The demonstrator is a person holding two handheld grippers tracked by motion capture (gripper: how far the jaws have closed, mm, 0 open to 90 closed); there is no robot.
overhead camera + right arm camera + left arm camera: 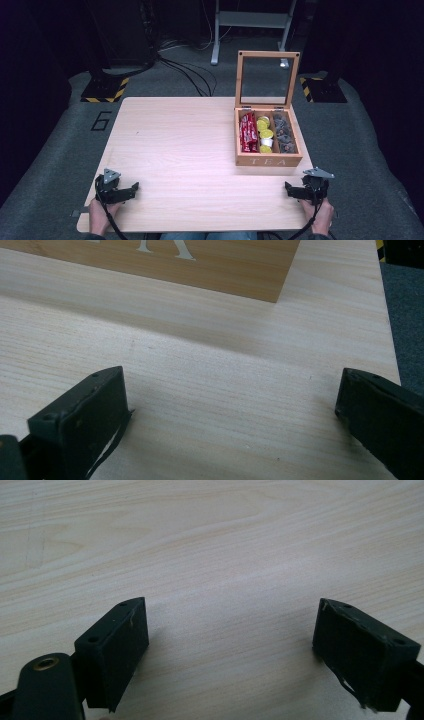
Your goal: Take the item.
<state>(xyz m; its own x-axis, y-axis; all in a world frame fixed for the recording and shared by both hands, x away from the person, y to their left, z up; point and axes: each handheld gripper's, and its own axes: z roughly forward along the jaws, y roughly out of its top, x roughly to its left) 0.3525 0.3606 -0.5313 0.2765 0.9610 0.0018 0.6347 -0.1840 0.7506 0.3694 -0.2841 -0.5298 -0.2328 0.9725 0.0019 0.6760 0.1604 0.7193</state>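
The high view looks from above the person's side, facing forward and down, far enough to take in the whole table [190, 150] w/ the wooden tea box [268, 160]. The left gripper view sits very near the tabletop [210, 555], looking along its jaws. The right gripper view is also low and close, facing the box front [225, 265]. All 3 views share the tabletop; high and right views share the box.

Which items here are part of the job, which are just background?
In play:
- open wooden tea box with glass lid
- red packets, yellow pods, grey sachets inside it
- left hand-held gripper, right hand-held gripper, both open

Background:
- light wooden table
- black floor cables
- grey metal stand
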